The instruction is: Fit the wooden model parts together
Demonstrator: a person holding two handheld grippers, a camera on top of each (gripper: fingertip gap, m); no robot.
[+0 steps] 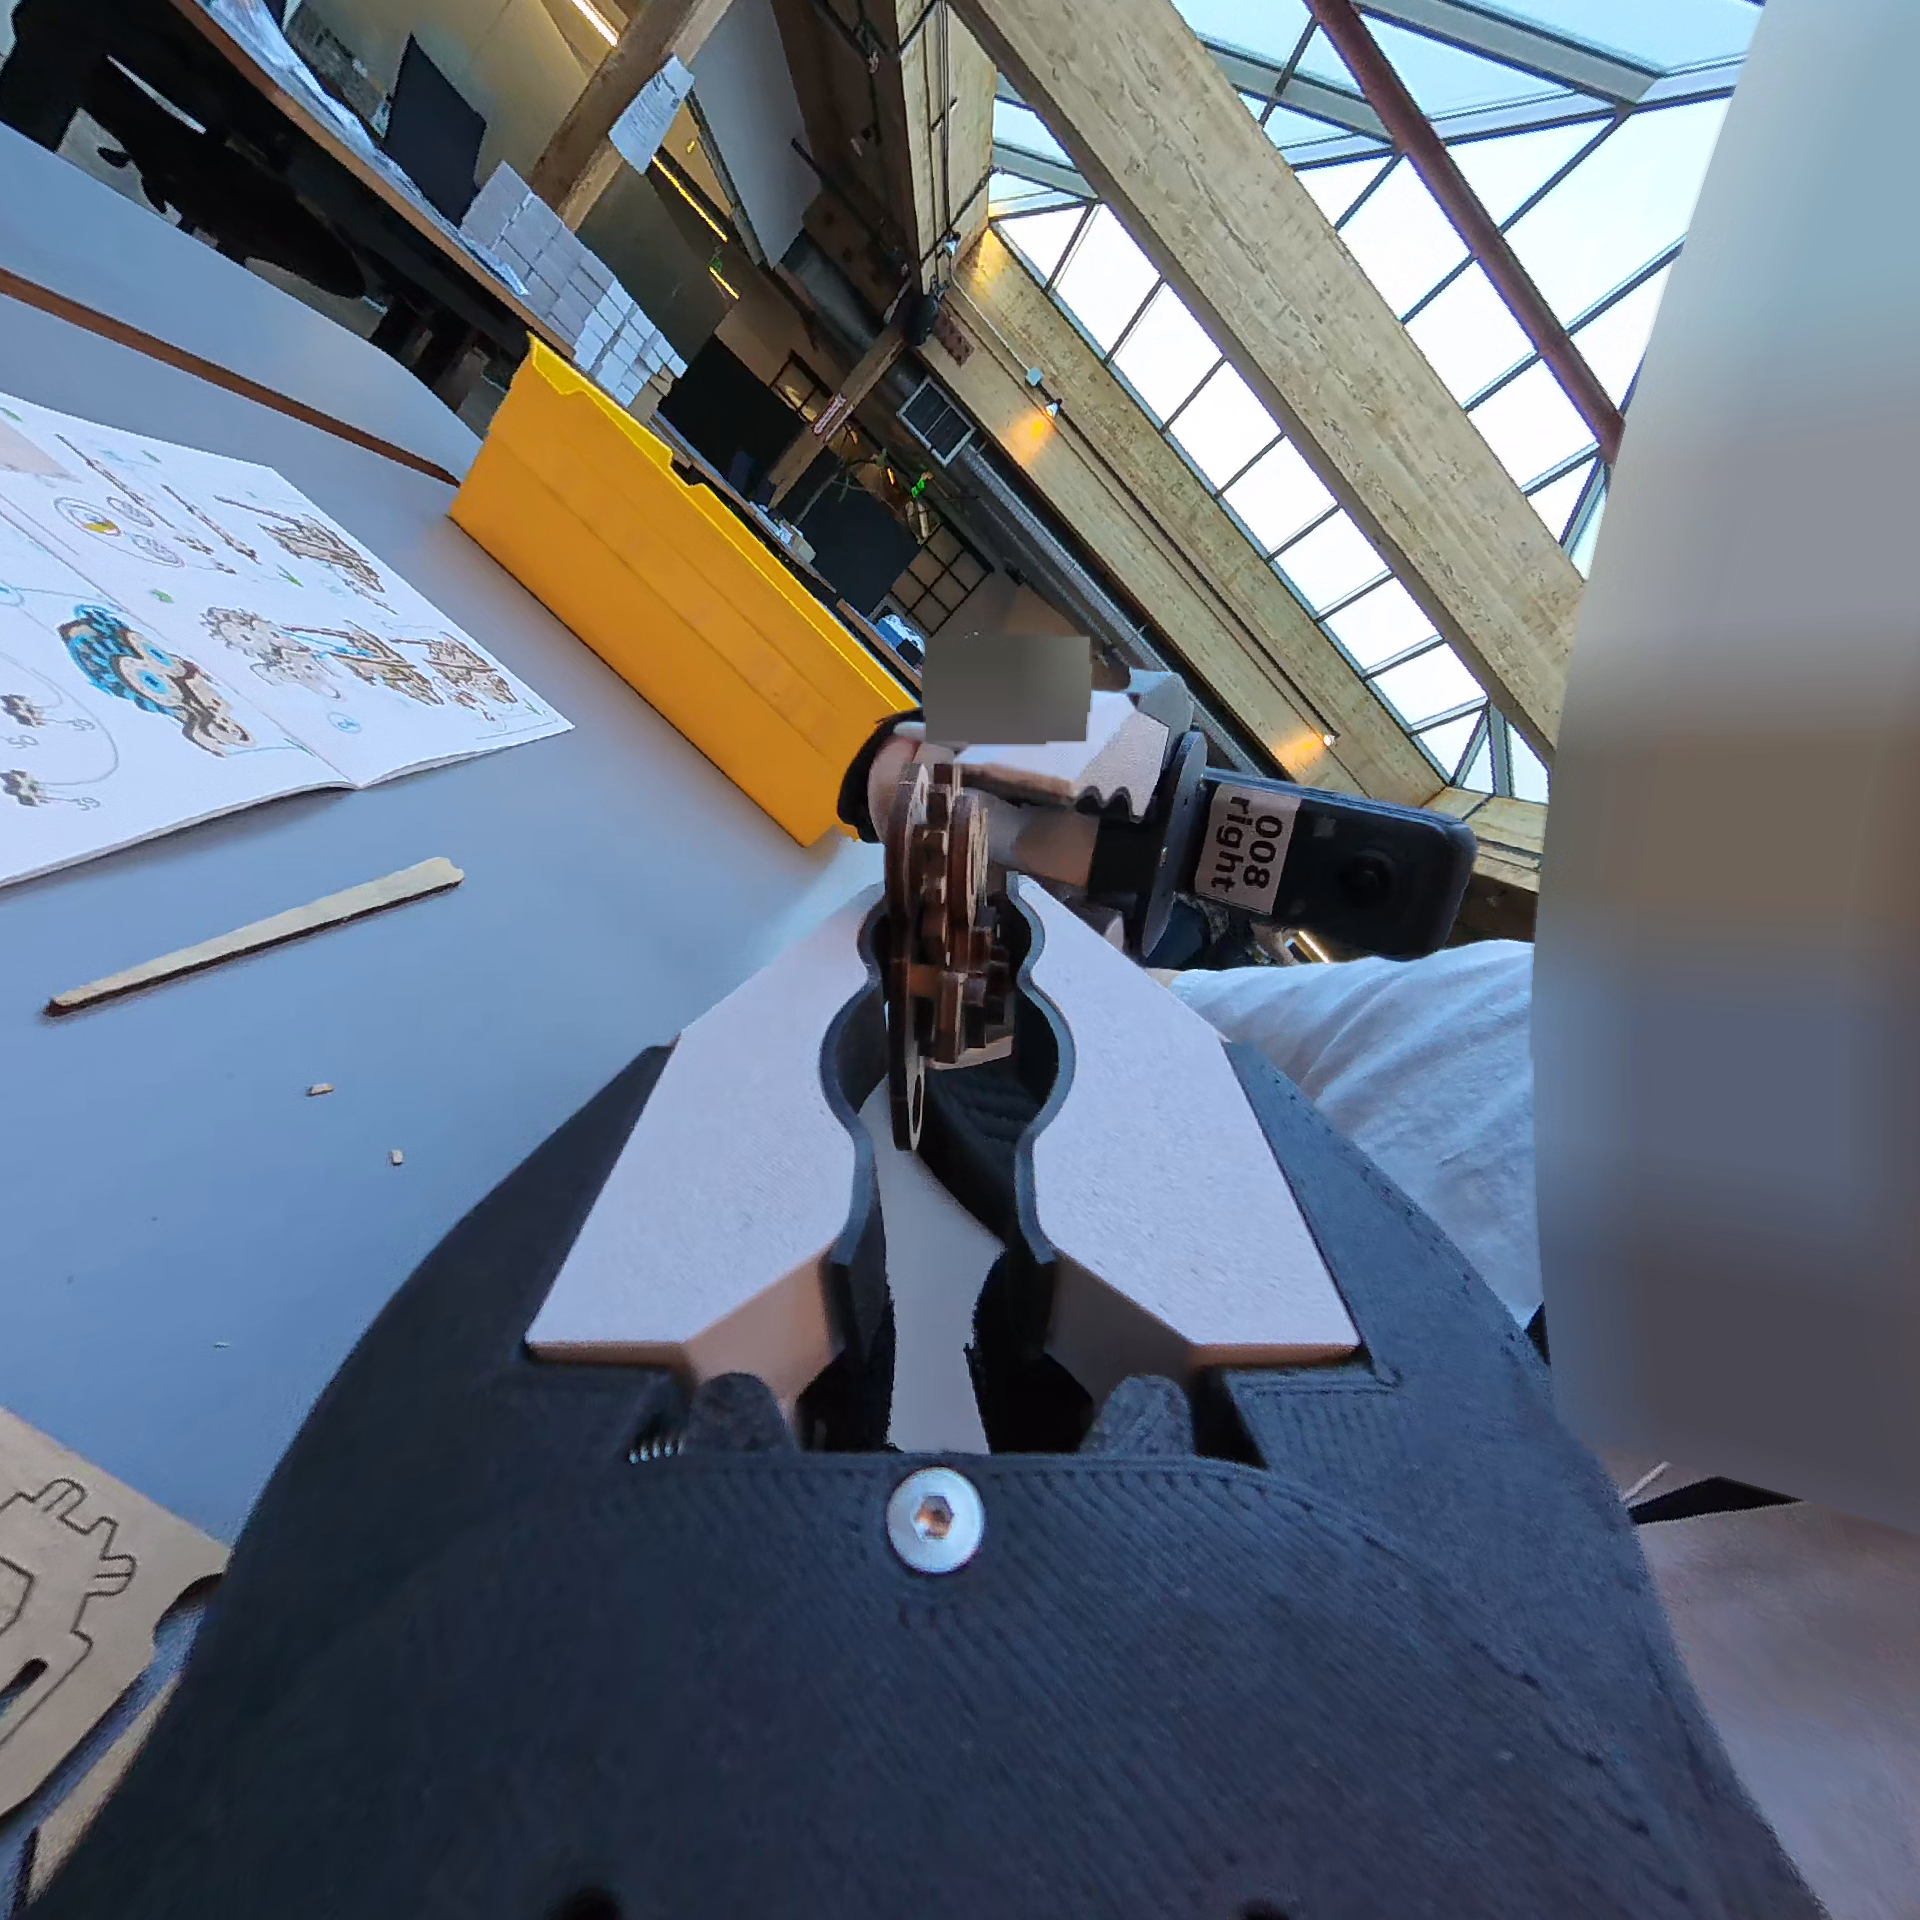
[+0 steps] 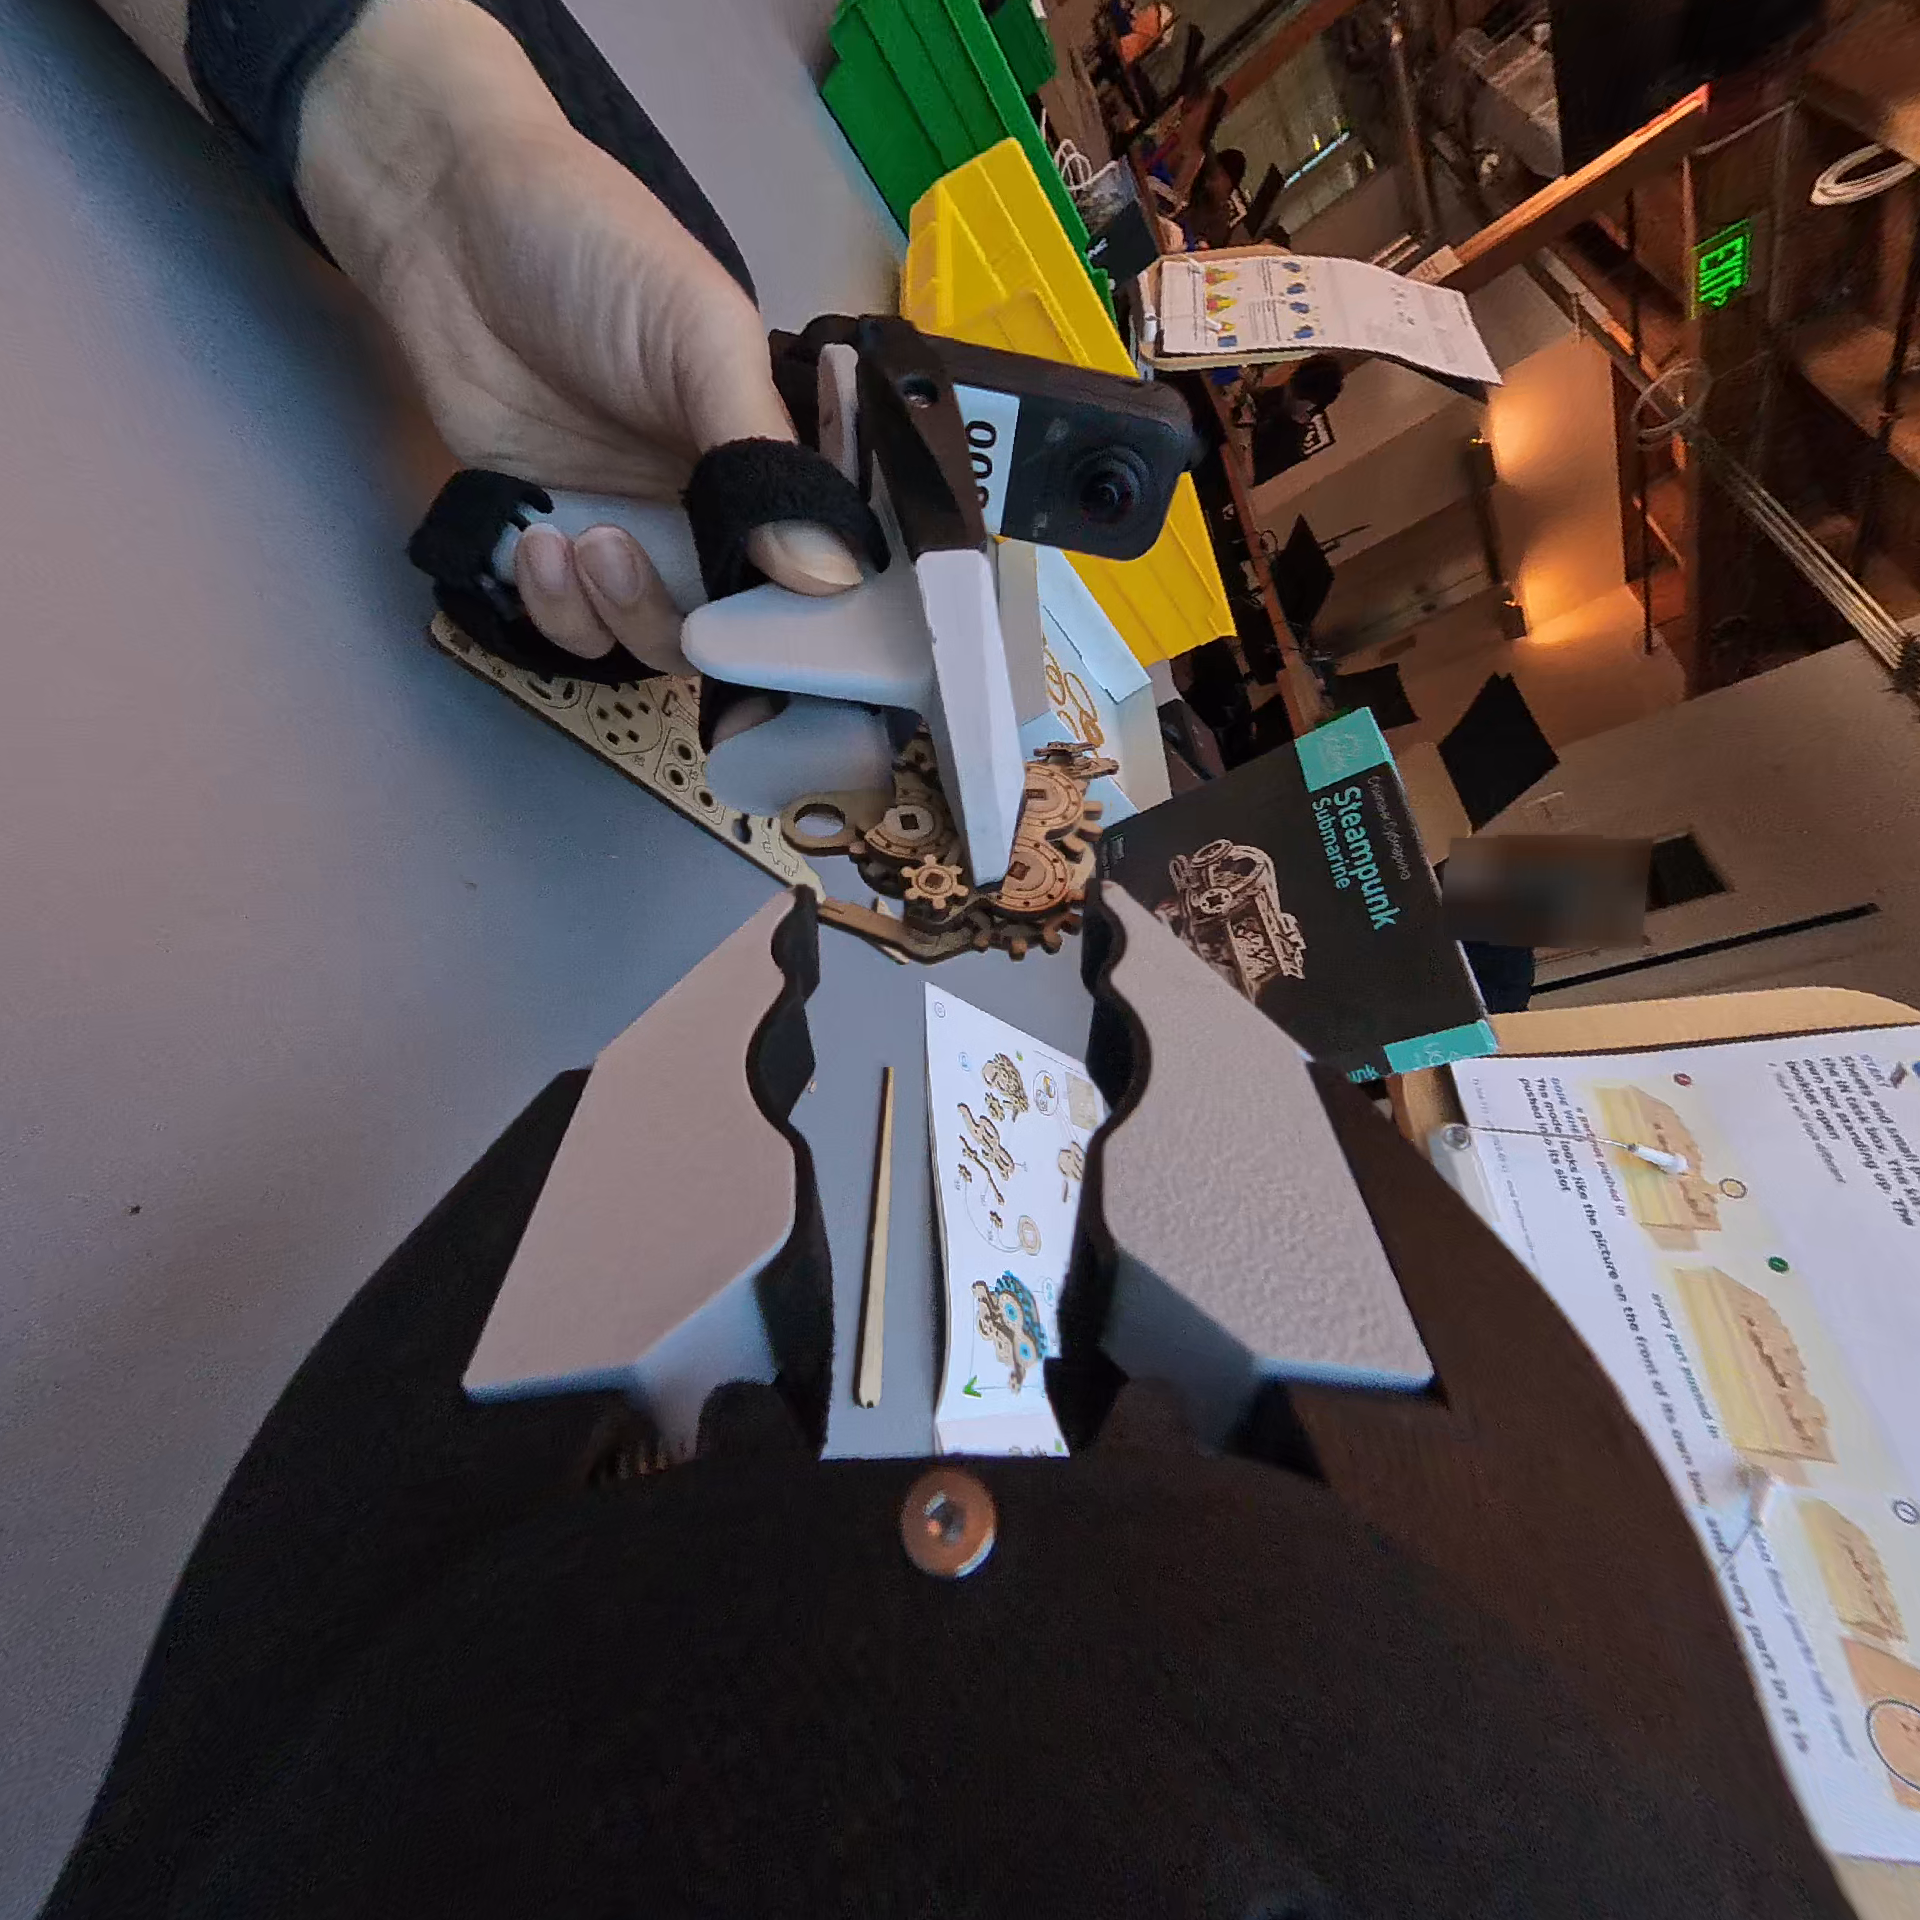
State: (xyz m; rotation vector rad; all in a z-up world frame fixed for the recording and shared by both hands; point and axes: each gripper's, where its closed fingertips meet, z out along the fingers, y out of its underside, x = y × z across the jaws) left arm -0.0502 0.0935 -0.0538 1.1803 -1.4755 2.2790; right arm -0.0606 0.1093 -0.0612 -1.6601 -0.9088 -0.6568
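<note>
- Grey tabletop (image 1: 582, 1039), open instruction booklet (image 1: 239, 644) at 10 o'clock for reference.
- Left gripper (image 1: 951, 914) clamps brown wooden gear assembly (image 1: 940, 935), steadying it.
- Right gripper (image 2: 945, 914) spread, empty, facing the assembly at 12 o'clock.

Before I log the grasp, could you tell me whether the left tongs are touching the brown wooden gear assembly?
Touching: the left wrist view shows the left tongs shut on the brown wooden gear assembly.

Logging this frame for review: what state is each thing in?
left gripper: shut on the gear assembly
gear assembly: held edge-on, off the table
right gripper: jaws open, empty
instruction booklet: lying open
wooden stick: flat on the table
</note>
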